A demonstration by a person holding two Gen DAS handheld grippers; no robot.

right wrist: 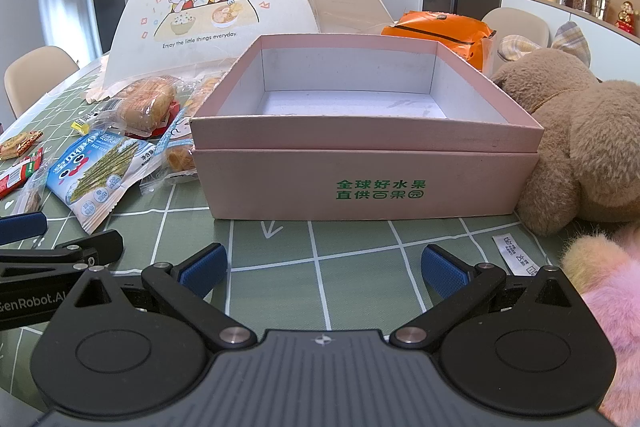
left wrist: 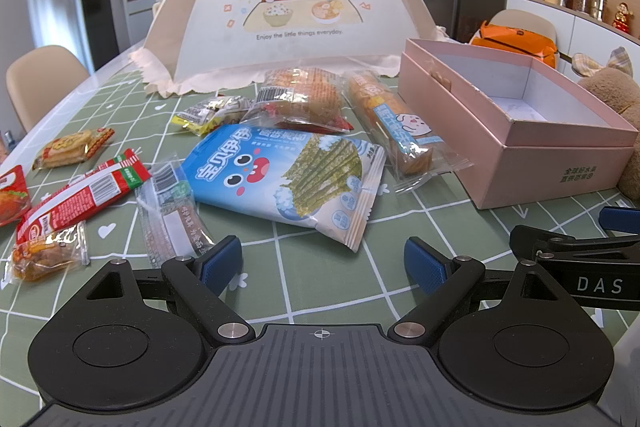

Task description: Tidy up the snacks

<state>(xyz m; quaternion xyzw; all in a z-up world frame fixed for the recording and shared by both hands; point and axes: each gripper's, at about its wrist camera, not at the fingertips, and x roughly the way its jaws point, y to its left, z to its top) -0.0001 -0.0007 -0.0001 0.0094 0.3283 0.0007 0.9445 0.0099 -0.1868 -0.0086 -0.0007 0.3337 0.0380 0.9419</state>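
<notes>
Several wrapped snacks lie scattered on the green checked tablecloth. In the left wrist view a blue seaweed packet [left wrist: 288, 179] lies straight ahead of my left gripper [left wrist: 323, 263], which is open and holds nothing. Behind the packet sit a wrapped bun [left wrist: 300, 99] and a long cake stick [left wrist: 394, 123]. To the left lie a red sausage stick [left wrist: 80, 195] and a clear wafer bar [left wrist: 172, 215]. An empty pink box [right wrist: 368, 163] stands in front of my right gripper [right wrist: 325, 269], which is also open and empty. The seaweed packet [right wrist: 96, 179] lies to the box's left.
A mesh food cover [left wrist: 284, 15] stands behind the snacks. A brown plush bear [right wrist: 580, 139] leans against the box's right side, and a pink fluffy toy [right wrist: 608, 295] lies by my right gripper. An orange bag [right wrist: 440, 27] sits behind the box. Chairs stand around the table.
</notes>
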